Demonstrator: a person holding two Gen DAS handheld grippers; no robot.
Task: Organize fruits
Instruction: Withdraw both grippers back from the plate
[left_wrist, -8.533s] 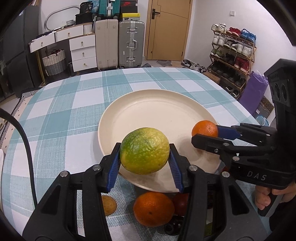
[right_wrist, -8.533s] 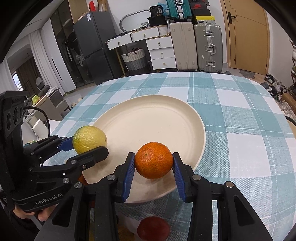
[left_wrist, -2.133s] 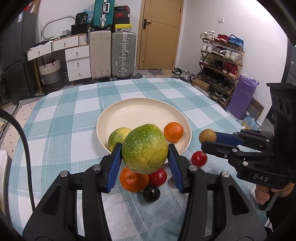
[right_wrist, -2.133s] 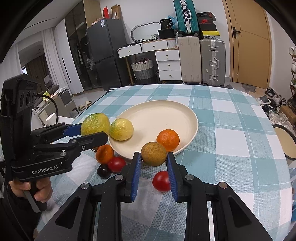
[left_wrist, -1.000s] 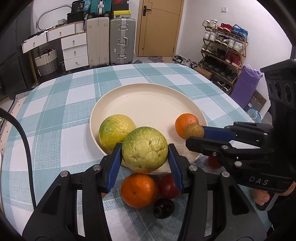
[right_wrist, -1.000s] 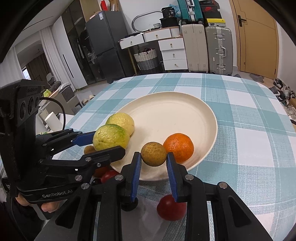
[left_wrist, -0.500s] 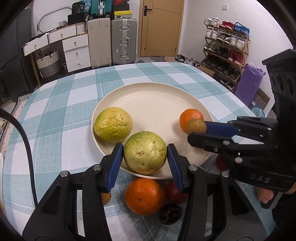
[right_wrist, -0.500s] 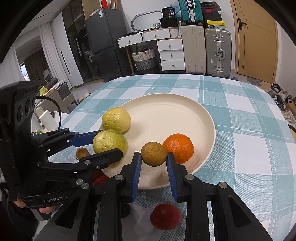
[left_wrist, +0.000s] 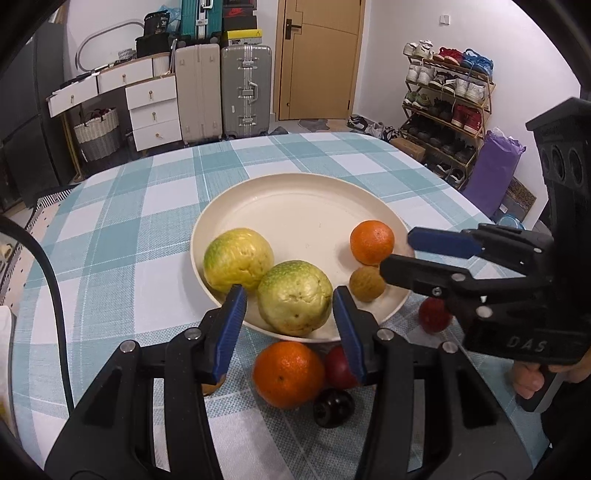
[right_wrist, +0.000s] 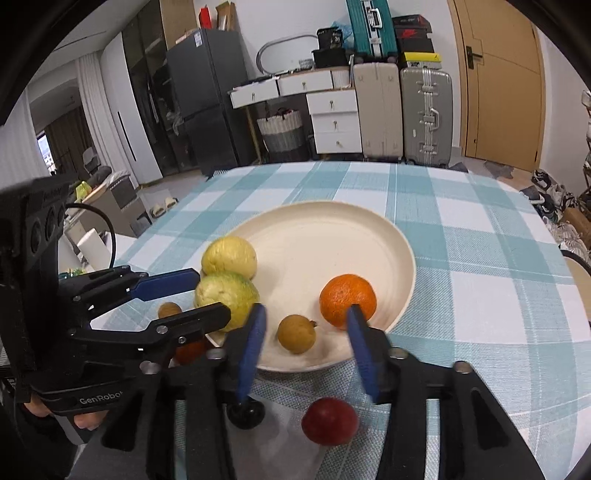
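four fruits sit on the cream plate (left_wrist: 295, 192): two green-yellow citrus (left_wrist: 294, 301), an orange (left_wrist: 371, 242), a small brown fruit (right_wrist: 296, 333). both left tongs (left_wrist: 290, 328) and right tongs (right_wrist: 303, 352) gape empty, apparently just after release. more fruit waits on the checked tabletop (left_wrist: 110, 229); suitcases (left_wrist: 240, 88) stand beyond.

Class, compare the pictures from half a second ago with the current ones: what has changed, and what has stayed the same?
Both grippers let go. The left gripper opened, leaving the green fruit on the plate; the right gripper opened, leaving the small brown fruit there. The yellow fruit and orange kept their places.
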